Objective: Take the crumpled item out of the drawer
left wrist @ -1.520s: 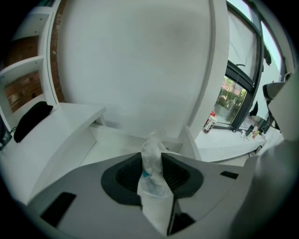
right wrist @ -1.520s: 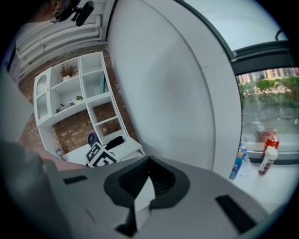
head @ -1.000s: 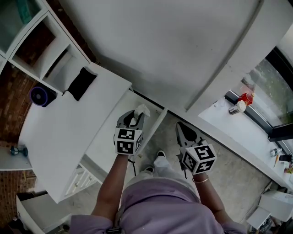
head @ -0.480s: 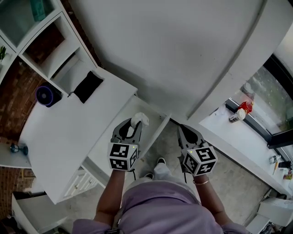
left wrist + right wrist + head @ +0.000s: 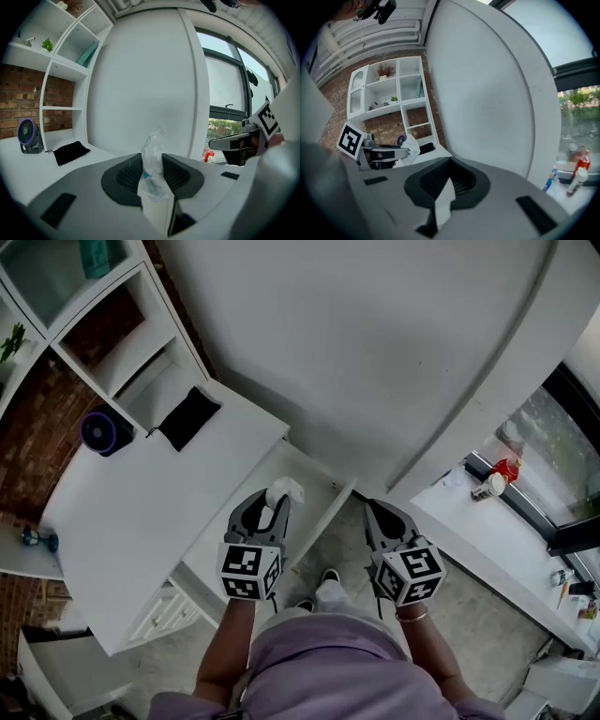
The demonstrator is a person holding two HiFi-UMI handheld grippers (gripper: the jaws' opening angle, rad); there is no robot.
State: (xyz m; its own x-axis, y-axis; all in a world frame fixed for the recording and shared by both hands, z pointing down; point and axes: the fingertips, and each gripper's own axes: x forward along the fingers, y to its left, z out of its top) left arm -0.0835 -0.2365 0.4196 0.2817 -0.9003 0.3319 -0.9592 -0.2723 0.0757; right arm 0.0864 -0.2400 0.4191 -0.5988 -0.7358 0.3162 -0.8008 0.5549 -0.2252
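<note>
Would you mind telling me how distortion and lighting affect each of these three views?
Head view: wide-angle bending curves the desk edge, light even. Left gripper view: black circular vignette, window bright, crumpled item fairly sharp. Right gripper view: same vignette, window there blown out white.

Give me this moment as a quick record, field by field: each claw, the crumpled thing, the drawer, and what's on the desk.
left claw: shut on the crumpled plastic
right claw: shut, nothing in it, held beside the left one
crumpled plastic: clear, sticks up from between the pads, above desk level
drawer: open, under the left claw in the head view
desk: black pouch and purple fan at its far end
</note>
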